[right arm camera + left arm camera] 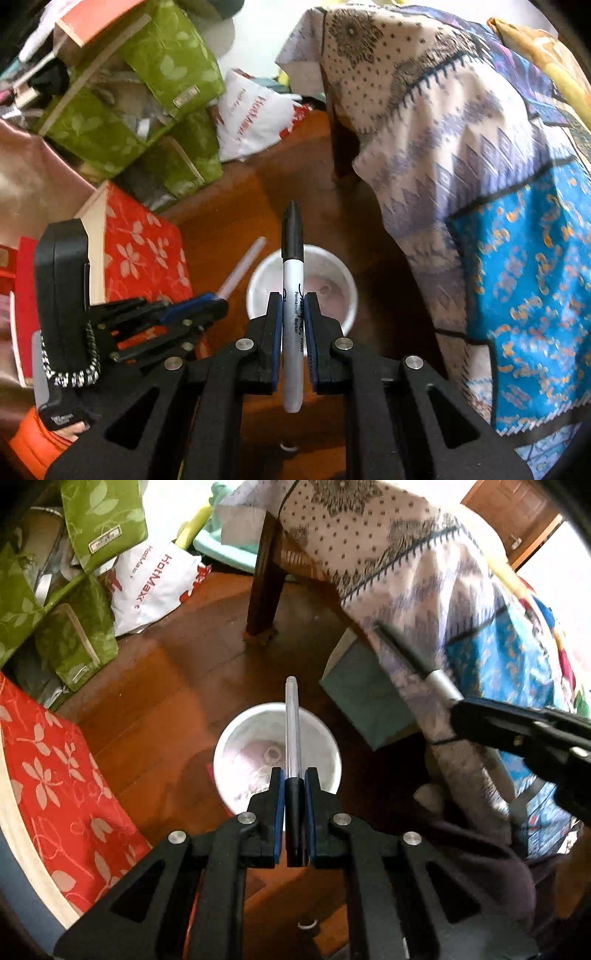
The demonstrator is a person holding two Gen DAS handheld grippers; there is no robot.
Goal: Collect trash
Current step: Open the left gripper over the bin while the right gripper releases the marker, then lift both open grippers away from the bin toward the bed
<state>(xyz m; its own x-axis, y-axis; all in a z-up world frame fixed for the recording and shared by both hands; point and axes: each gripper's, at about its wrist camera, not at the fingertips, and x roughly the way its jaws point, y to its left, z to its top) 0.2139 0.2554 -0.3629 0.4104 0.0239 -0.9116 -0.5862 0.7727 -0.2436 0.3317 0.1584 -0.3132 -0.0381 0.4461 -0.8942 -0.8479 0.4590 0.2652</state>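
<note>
My left gripper point(294, 780) is shut on a clear-barrelled pen point(291, 723) with a black end, its tip pointing past the far rim of a white bin point(229, 746) on the wooden floor below. My right gripper point(293, 304) is shut on a grey permanent marker point(293, 295) with a black cap, held over the same white bin point(258, 280). The bin holds pale crumpled rubbish. In the left wrist view the right gripper point(456, 707) and its marker point(413, 653) enter from the right. The right wrist view shows the left gripper point(221, 304) at left with the pen point(242, 269).
Green leaf-print storage boxes point(85, 590) and a white shopping bag point(155, 587) crowd the far left. A red floral box point(62, 786) stands close to the bin's left. A patterned cloth point(424, 590) hangs off furniture with a dark wooden leg point(264, 579) at right; a teal box point(365, 705) sits beneath.
</note>
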